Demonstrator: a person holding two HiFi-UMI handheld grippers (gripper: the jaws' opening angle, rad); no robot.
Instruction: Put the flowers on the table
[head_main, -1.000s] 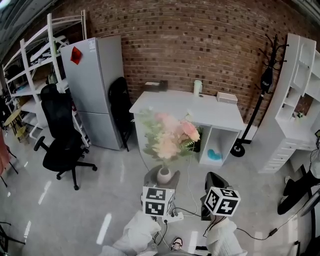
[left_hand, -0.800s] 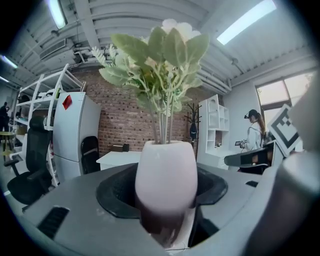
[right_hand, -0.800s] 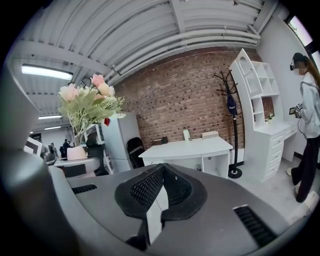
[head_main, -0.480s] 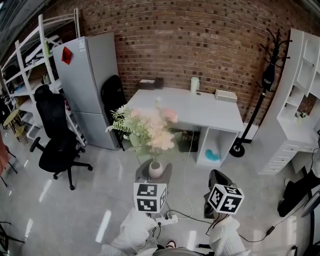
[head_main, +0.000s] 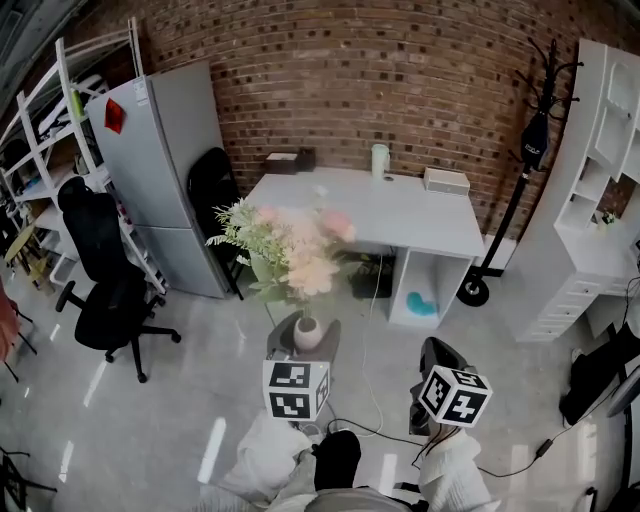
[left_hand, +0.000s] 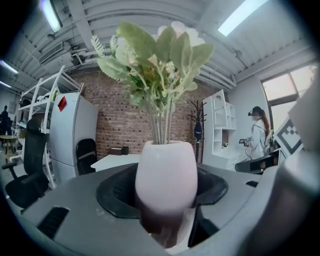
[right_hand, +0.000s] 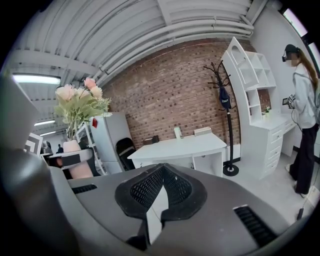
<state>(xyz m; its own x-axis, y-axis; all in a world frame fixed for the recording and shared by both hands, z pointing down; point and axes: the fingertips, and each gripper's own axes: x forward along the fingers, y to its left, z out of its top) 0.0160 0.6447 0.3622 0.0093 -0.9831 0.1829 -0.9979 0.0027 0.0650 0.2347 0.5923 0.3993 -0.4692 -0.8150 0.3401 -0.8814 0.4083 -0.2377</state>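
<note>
Flower vase (left_hand: 165, 175): was upright, clamped at its belly in our left claw (head_main: 303, 350), well short of the white worktop (head_main: 400, 212).
Handling: we judged it top-heavy, smooth, breakable.
Right claw (right_hand: 152, 212): was closed, empty.

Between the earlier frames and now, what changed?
The left gripper, carrying the vase, has drifted left in the head view, and the flowers have swung left with it. Its grip on the vase is unchanged. The right gripper keeps its place, shut and empty. The vase has not reached the white table.
</note>
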